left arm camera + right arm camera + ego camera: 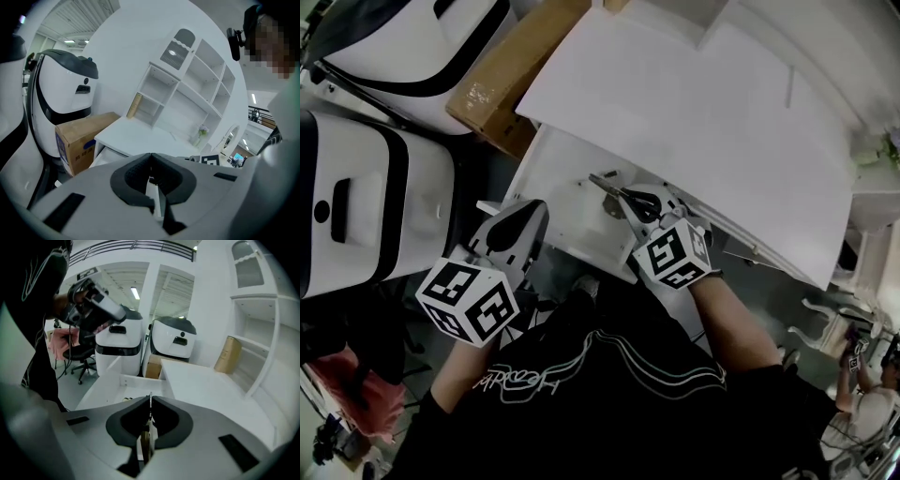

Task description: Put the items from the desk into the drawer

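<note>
My right gripper hangs over the open white drawer below the desk. It is shut on a pair of scissors with black handles, whose blades point to the far left. In the right gripper view a thin blade stands up between the closed jaws, with the drawer beyond them. My left gripper is shut and empty at the drawer's near left corner. In the left gripper view its tips meet, and the drawer front shows behind.
A brown cardboard box leans against the desk's left side. Two large white-and-black machines stand left of it. White shelves rise behind the desk. An office chair stands on the floor farther off.
</note>
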